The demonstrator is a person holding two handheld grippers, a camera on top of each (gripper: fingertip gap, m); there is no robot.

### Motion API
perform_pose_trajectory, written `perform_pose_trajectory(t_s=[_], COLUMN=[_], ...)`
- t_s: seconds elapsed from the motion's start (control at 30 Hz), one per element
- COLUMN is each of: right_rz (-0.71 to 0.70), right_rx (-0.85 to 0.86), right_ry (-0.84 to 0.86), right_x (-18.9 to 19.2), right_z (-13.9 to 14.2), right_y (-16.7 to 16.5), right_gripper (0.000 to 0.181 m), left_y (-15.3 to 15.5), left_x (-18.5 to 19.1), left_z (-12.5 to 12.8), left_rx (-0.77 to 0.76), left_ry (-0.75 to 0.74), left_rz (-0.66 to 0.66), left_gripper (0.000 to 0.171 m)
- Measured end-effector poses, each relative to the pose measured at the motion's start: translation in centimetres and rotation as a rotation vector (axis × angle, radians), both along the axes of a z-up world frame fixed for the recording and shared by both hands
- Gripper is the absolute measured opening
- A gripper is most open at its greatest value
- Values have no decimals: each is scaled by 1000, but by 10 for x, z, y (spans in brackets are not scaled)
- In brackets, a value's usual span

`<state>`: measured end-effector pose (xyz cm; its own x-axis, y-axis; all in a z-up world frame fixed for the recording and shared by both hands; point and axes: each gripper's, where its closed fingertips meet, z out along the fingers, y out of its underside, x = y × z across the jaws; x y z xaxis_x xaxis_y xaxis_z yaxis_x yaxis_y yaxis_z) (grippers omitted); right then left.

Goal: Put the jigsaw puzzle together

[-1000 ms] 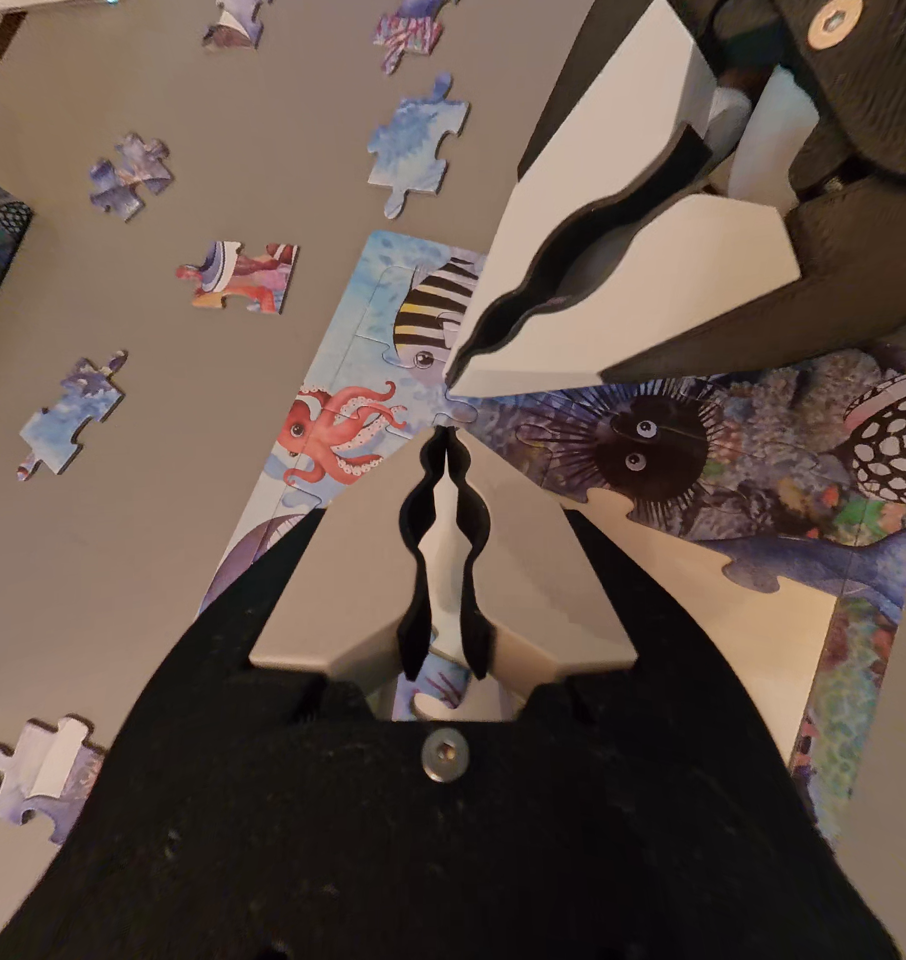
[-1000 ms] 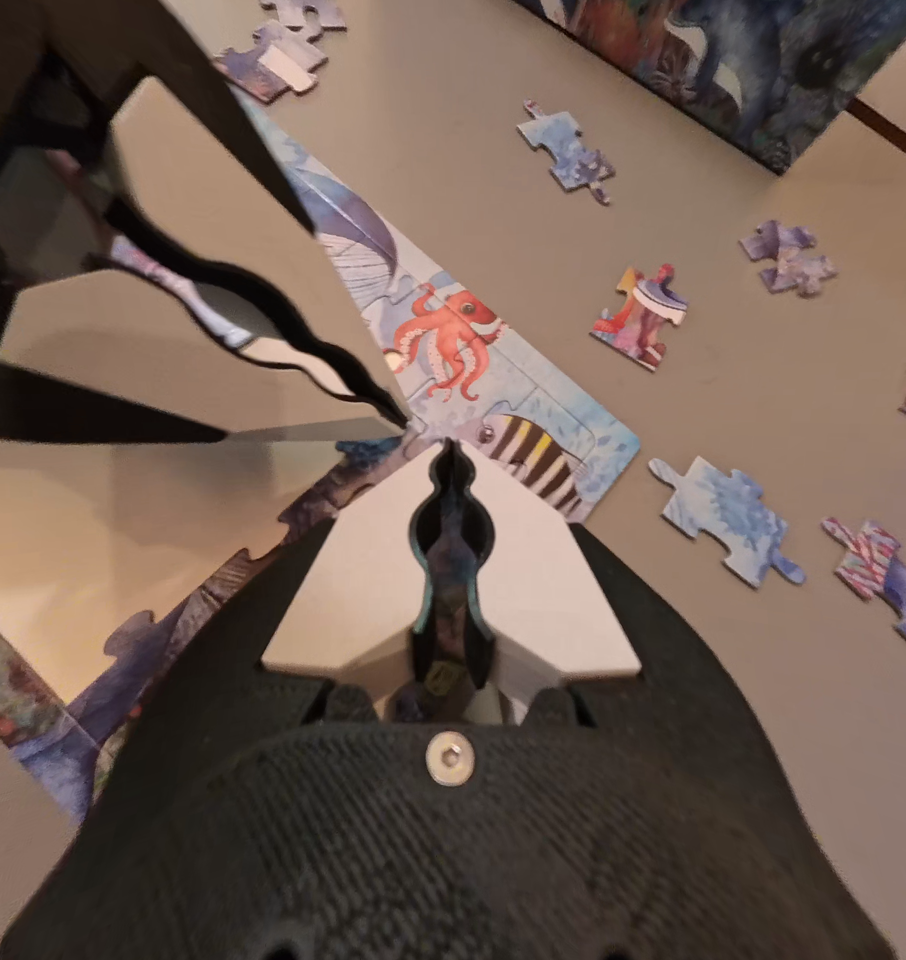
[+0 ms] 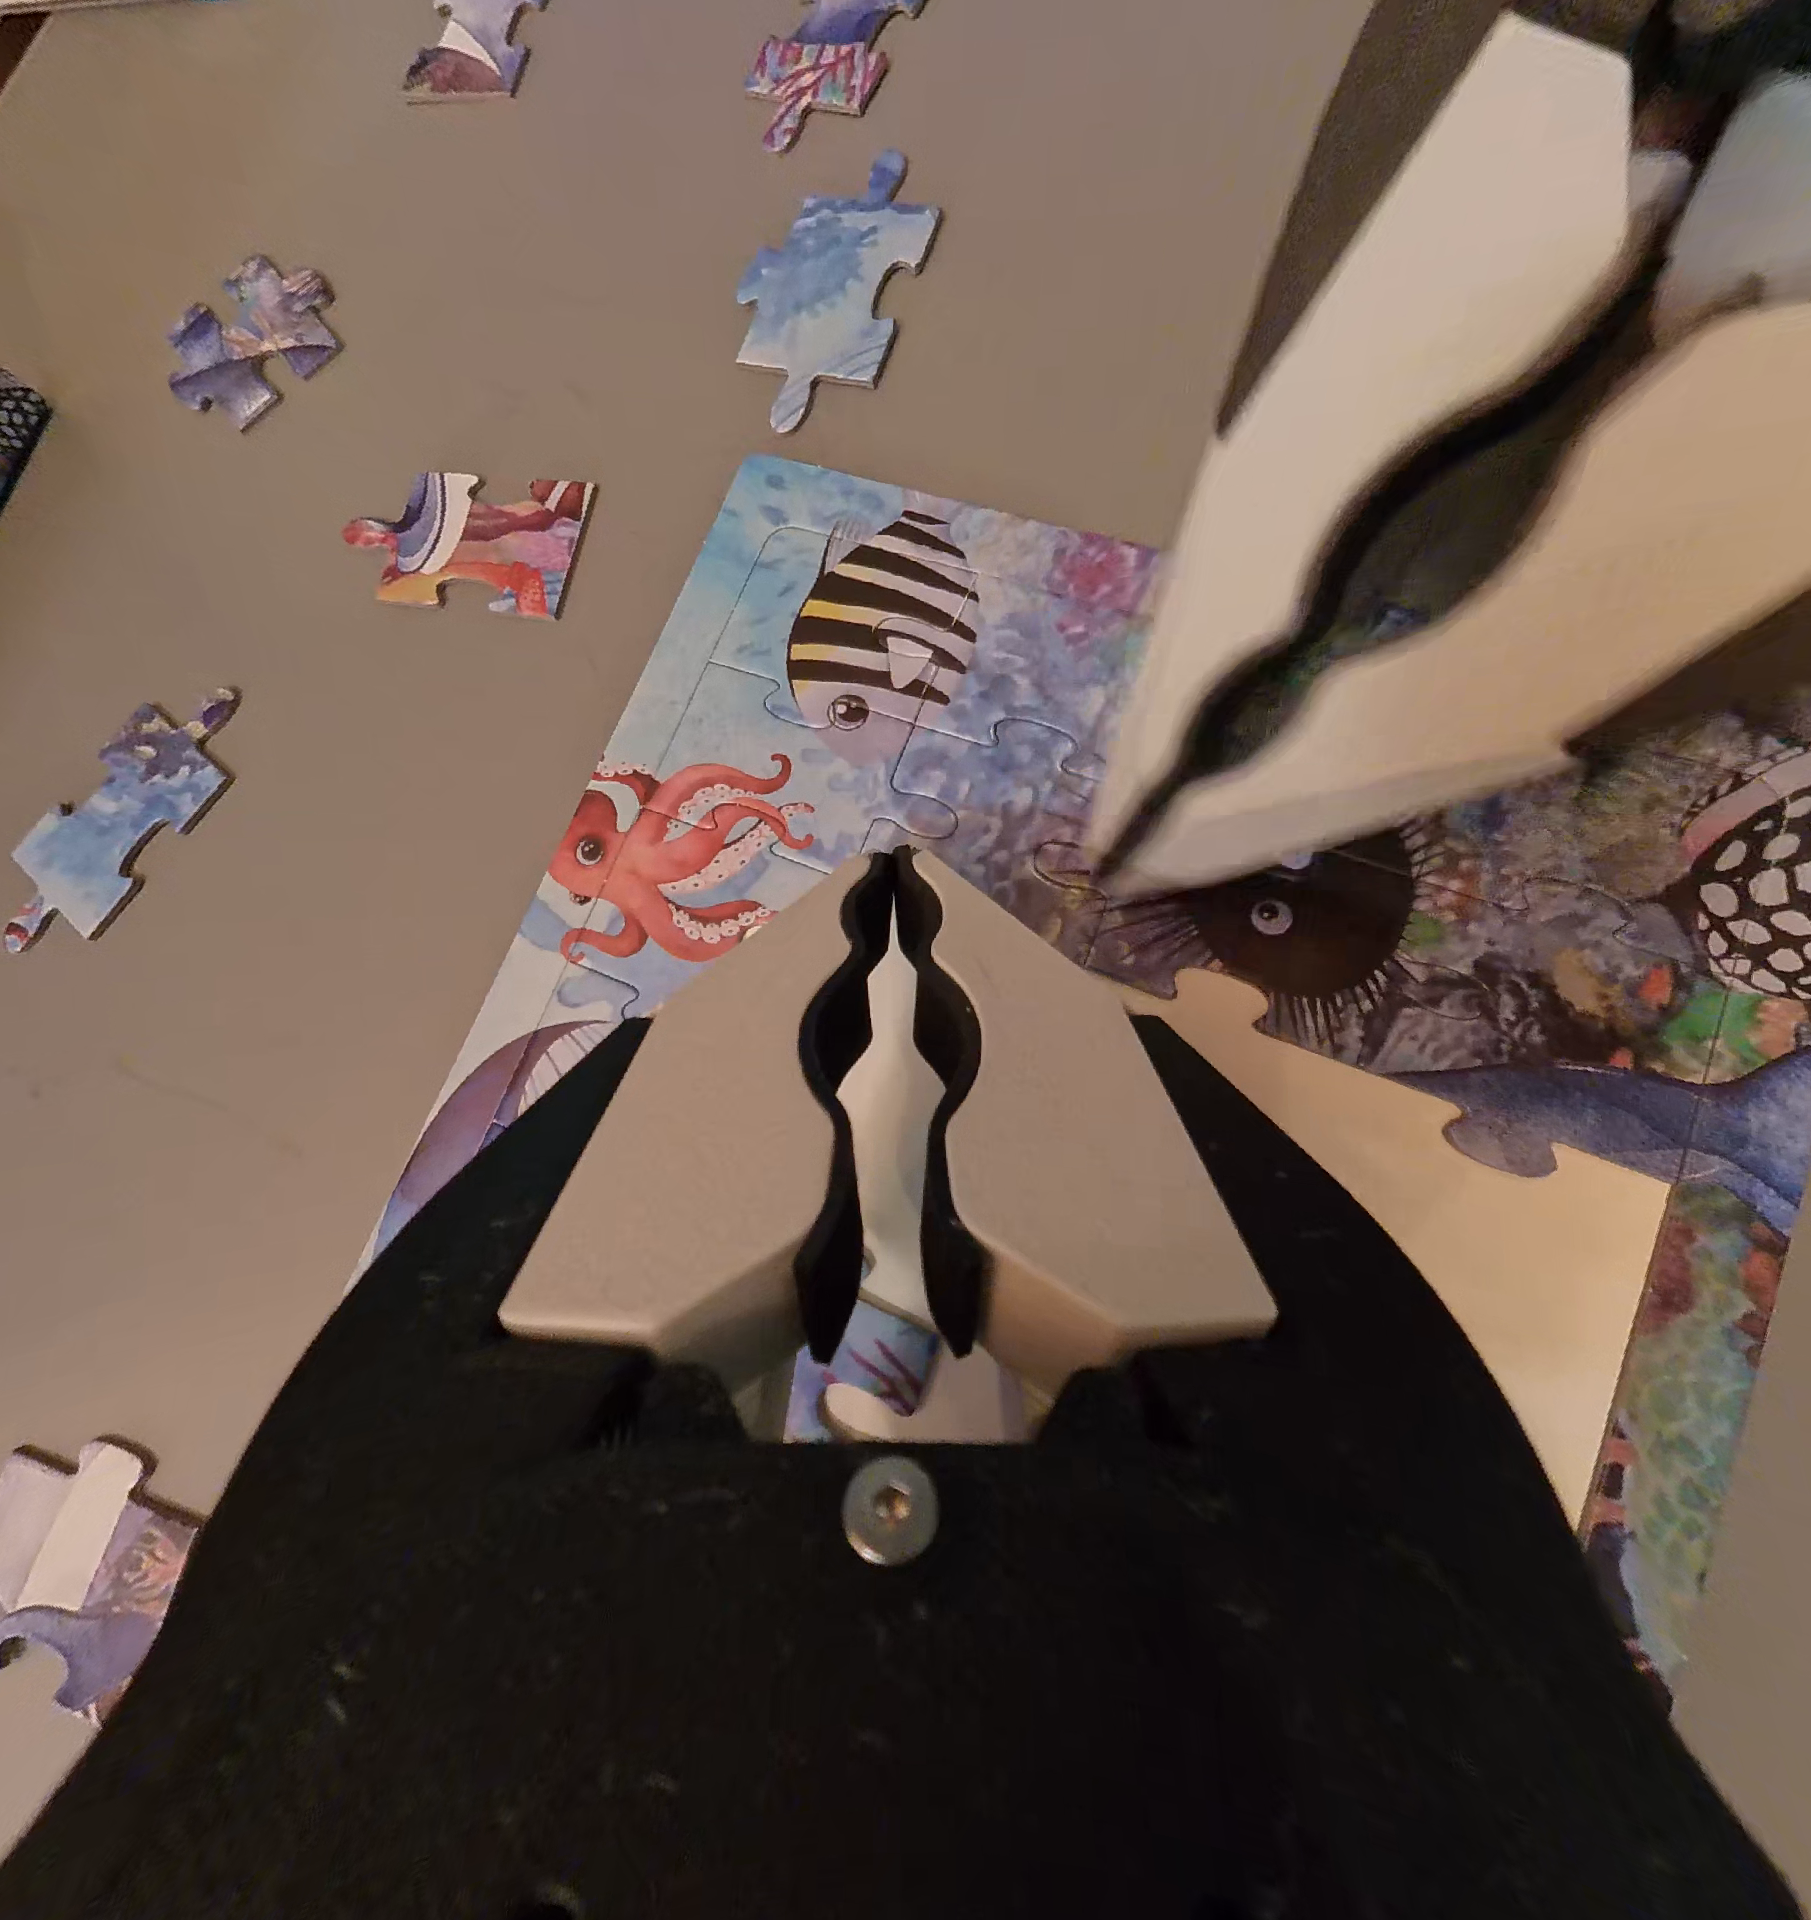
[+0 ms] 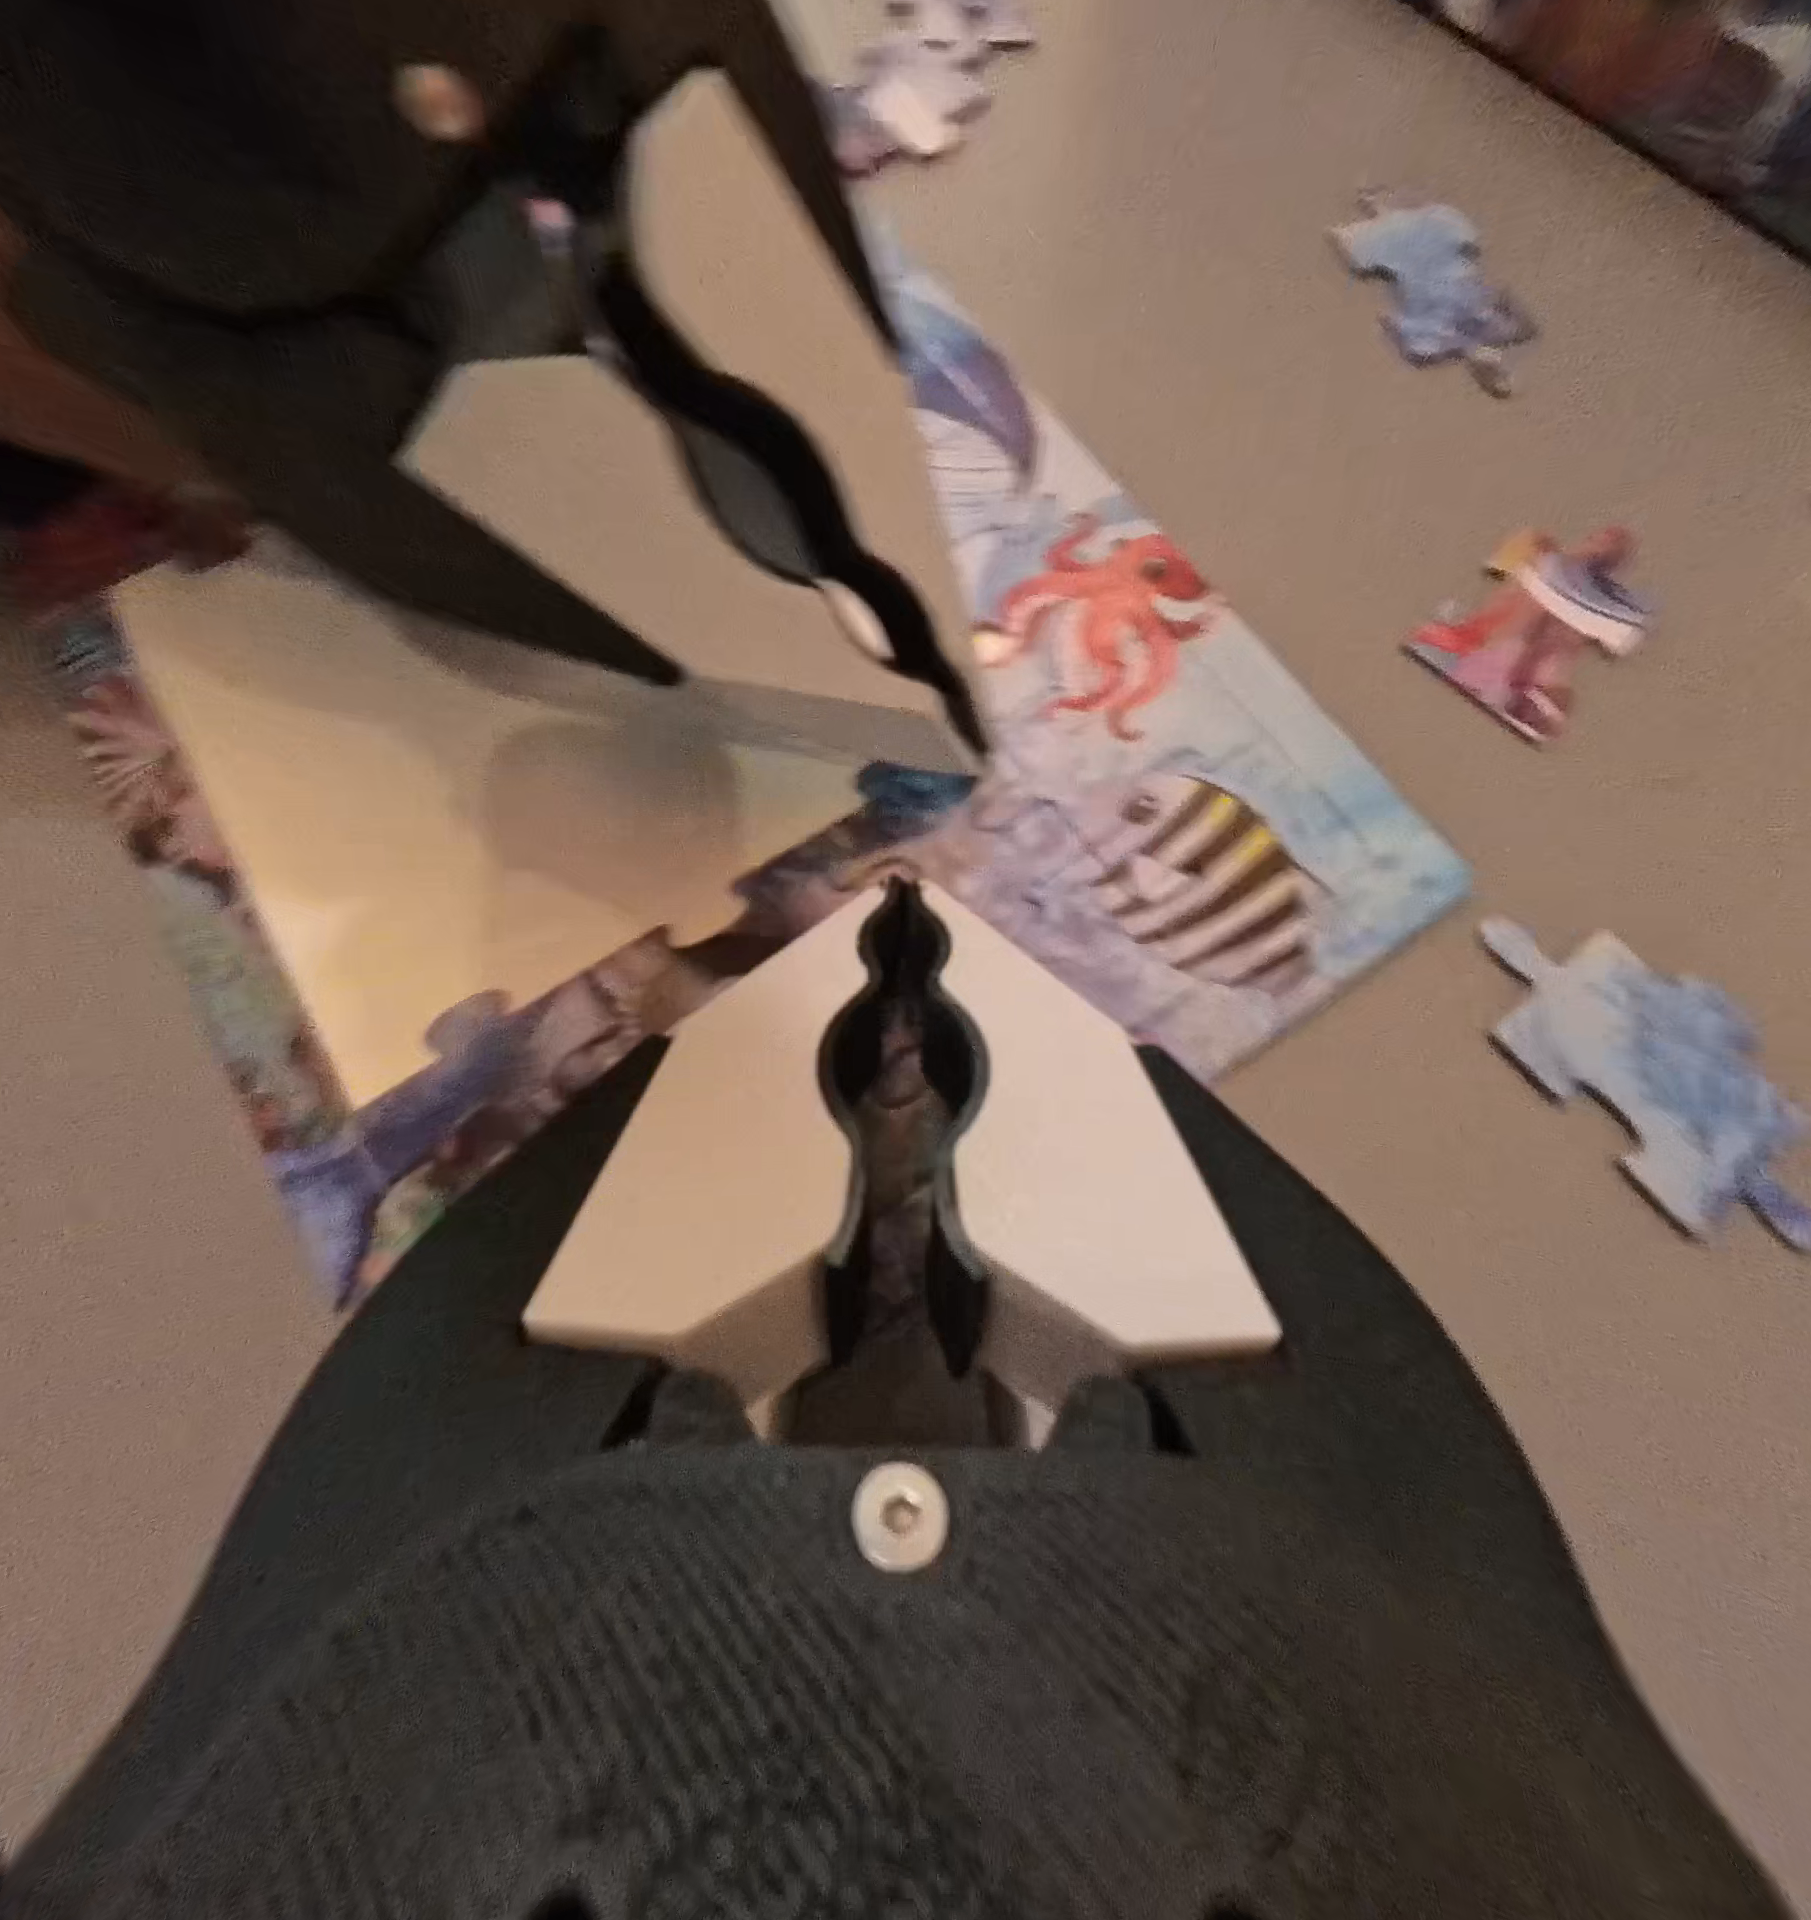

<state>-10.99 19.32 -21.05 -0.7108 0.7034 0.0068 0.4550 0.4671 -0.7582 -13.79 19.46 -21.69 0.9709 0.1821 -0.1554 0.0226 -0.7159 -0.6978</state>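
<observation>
Left wrist view showed the left gripper (image 3: pixel 896 854) nearest, jaws closed with tips meeting and nothing between them, poised over the assembled puzzle (image 3: pixel 849 665) beside the red octopus (image 3: pixel 672 862). Just past it the right gripper (image 3: pixel 1119 873) came in from the upper right, jaws likewise closed and empty, tip on or just above the seam near the dark spiny fish (image 3: pixel 1285 914) — contact could not be confirmed. The puzzle lay flat on the grey table (image 3: pixel 257 1091), its frame joined and its middle unfilled. Farther out, loose pieces sat well apart: a pale blue piece (image 3: pixel 839 301), a red-and-white piece (image 3: pixel 485 545), another blue piece (image 3: pixel 122 821). Risk, as judged: both tips crowd one joint — uneven pressing could pop a neighbouring tab or slide the whole sheet. The right wrist view was motion-blurred, so alignment could not be checked there.
</observation>
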Motion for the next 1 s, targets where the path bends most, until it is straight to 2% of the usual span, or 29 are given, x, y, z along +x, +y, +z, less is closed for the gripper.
perform_pose_trajectory(t_s=[0.03,0.07,0.13,0.23,0.3,0.33,0.4,0.43,0.5,0.53,0.6,0.63,0.7,0.8,0.87,0.9,0.97,1.0], right_rz=[-101,-128,10,-94,14,12,-104,-91,58,41,-110,-98,59,-112,40,50,-109,-67], right_rx=[10,6,-19,-9,-18,-8,33,40,-7,-17,17,21,-21,11,-24,-40,-2,-3], right_ry=[9,5,-19,-9,-18,-7,30,36,-7,-18,14,19,-23,8,-28,-44,-4,-5], right_x=[-11,-14,1,-10,1,1,-13,-12,5,3,-15,-14,4,-16,1,3,-16,-11], right_z=[0,0,0,0,0,0,0,0,0,0,0,0,-1,-1,-1,-1,-1,-1], right_y=[13,16,-2,11,-3,-2,12,10,-10,-9,10,8,-12,10,-9,-11,11,6], right_gripper=[0,0,0,0,0,0,0,0,0,0,0,0,0,0,0,0,0,0], left_y=[0,0,0,0,0,0,0,0,0,0,0,0,0,0,0,0,0,0], left_x=[0,0,0,0,0,0,0,0,0,0,0,0,0,0,0,0,0,0], left_z=[0,0,0,0,0,0,0,0,0,0,0,0,0,0,0,0,0,0], left_rx=[1,1,1,0,1,2,2,2,2,2,2,2,3,2,1,1,1,1], left_ry=[-1,-4,-3,2,0,-2,-3,-2,-3,-4,-5,-5,-6,-4,-2,-1,0,0], left_rz=[0,0,0,-1,-1,-1,-1,-1,-1,-1,0,0,0,0,0,0,0,0], left_gripper=[0,0,0,0,0,0,0,0,0,0,0,0,0,0,0,0,0,0])
